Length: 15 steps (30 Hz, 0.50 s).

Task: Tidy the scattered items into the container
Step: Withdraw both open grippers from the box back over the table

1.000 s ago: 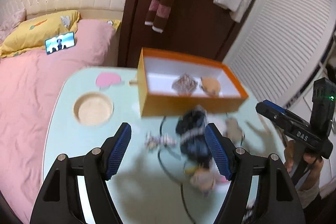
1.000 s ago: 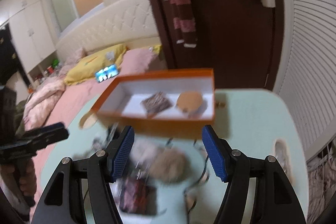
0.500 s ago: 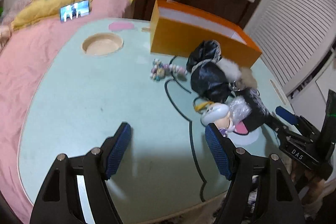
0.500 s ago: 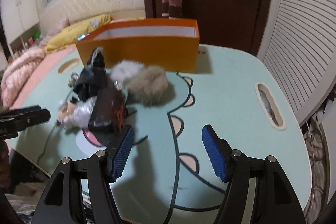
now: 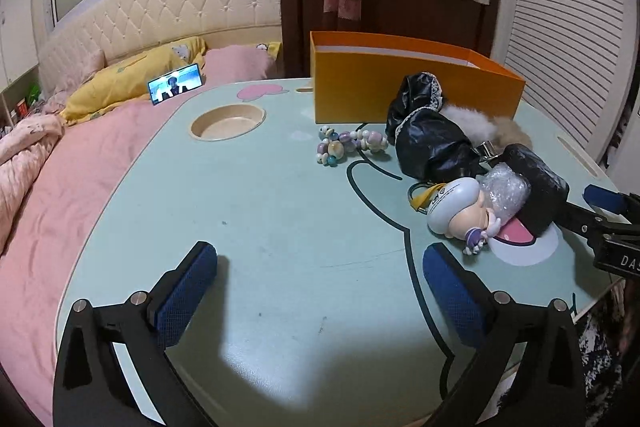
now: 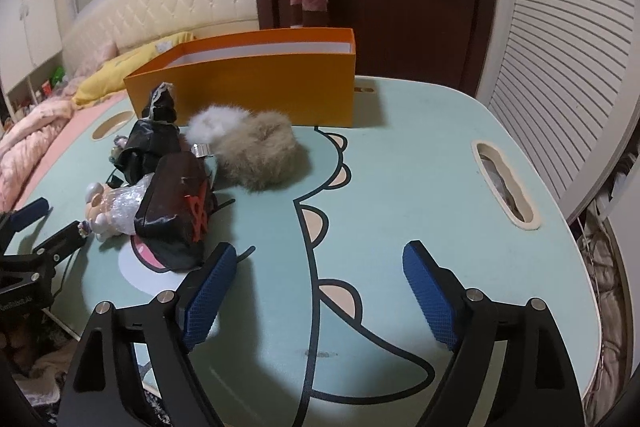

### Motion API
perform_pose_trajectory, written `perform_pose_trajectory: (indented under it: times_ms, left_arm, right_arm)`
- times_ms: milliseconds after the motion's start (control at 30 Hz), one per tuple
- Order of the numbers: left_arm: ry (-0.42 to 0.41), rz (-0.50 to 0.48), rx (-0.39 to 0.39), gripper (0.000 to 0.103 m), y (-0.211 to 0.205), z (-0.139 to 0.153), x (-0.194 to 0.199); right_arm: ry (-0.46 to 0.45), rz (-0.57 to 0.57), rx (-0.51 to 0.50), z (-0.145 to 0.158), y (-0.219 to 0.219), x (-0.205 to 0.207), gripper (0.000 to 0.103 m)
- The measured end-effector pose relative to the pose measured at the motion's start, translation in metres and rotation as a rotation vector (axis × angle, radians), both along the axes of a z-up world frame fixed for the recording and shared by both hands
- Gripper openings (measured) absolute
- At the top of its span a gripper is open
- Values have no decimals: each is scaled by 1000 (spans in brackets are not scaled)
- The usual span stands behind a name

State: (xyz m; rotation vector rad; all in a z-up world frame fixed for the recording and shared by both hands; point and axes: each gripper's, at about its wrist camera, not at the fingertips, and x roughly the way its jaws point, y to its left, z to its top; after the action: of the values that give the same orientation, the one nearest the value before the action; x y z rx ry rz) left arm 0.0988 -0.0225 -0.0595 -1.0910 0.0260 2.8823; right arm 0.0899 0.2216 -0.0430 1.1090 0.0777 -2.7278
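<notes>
An orange box [image 5: 400,95] stands open at the back of the pale green table [image 5: 280,211]. In front of it lie a bead bracelet [image 5: 348,145], a black lace-trimmed bag [image 5: 428,143], a white pom-pom [image 6: 212,121], a beige fluffy scrunchie [image 6: 264,155], a black pouch with red print [image 6: 176,203] and a bubble-wrapped doll [image 5: 460,211]. My left gripper [image 5: 320,259] hovers low over the bare near table, its jaws opening with nothing between them. My right gripper [image 6: 320,259] sits just right of the black pouch, also opening and holding nothing.
The table has a round cup recess [image 5: 228,123] at the back left and a slot handle [image 6: 504,183] near its right edge. A pink bed with a lit phone [image 5: 175,89] lies on the left. A door hung with clothes stands behind the box.
Both grippers have dropped from above the box to low over the near table, so the box's inside is now hidden. Both sets of jaws have spread wider.
</notes>
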Motion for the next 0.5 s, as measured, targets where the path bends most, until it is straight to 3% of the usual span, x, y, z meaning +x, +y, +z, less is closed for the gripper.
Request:
perform_pose_trajectory:
  times_ms: [200,267,367,500]
  left_arm:
    - [6,7,-1,103,0,-1,1]
    - [5,7,-2,103,1,-1,1]
    - [6,8,-2,103,1,-1,2]
    - [5,7,-2,103,1,-1,2]
  right_arm:
    - [119,51,-24,26,-10,22,84]
    - [115,108,-60,37,-18,26,84]
    - [111,172,-38,42,-37,27,83]
    - [74,211,2,36,-55,18,67]
